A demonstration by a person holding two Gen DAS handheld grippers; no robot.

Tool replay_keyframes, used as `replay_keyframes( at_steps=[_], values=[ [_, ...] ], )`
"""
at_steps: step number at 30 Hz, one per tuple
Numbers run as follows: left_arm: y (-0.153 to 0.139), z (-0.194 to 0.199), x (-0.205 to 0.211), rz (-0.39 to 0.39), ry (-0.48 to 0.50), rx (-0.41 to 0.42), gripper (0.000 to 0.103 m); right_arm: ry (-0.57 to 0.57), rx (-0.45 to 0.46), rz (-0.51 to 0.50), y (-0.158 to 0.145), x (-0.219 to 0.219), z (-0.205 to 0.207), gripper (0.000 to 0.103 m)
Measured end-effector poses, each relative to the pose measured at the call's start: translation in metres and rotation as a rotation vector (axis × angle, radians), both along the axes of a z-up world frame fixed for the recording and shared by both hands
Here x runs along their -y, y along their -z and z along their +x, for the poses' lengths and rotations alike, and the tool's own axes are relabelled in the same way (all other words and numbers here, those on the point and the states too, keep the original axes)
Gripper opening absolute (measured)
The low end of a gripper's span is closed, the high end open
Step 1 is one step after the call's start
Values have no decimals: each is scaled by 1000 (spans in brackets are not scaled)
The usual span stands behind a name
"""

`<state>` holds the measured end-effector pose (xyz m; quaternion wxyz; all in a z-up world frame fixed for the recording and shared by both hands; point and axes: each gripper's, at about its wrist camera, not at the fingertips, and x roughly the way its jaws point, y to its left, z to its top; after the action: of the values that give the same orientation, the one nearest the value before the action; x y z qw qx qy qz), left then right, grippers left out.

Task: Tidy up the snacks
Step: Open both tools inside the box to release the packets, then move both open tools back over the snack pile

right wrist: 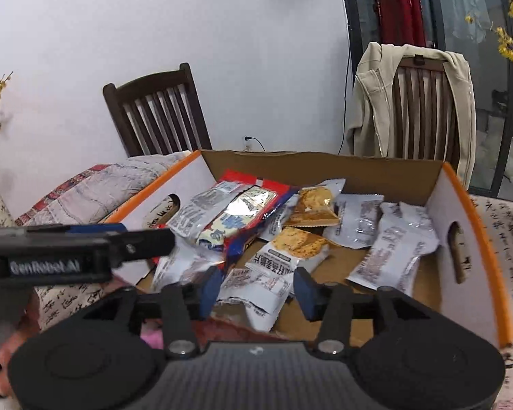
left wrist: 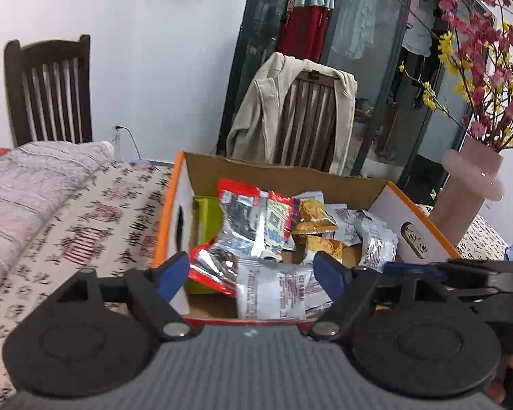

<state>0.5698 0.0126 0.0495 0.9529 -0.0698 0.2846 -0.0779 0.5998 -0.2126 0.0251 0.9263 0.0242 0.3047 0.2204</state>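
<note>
Blue-padded fingers of the left gripper stand wide apart, gripping nothing, above a white snack packet at the near edge of the orange-rimmed cardboard box on the calligraphy tablecloth. From the right wrist, the right gripper hangs equally open and empty over snack packets heaped inside.
</note>
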Motion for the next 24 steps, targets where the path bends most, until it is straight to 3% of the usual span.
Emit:
replay_keyframes(
  at_steps=[9, 14, 18, 24],
  values=[
    [-42, -72, -15, 48, -46, 36, 87, 59, 92, -78, -42, 28, -72, 61],
    [-64, -135, -16, 78, -81, 79, 89, 88, 134, -98, -61, 48, -136, 79],
    [-70, -193, -12, 109, -71, 112, 96, 121, 174, -111, -69, 65, -190, 86],
    [-61, -285, -4, 112, -39, 123, 100, 156, 203, -110, -69, 91, -267, 88]
  ],
)
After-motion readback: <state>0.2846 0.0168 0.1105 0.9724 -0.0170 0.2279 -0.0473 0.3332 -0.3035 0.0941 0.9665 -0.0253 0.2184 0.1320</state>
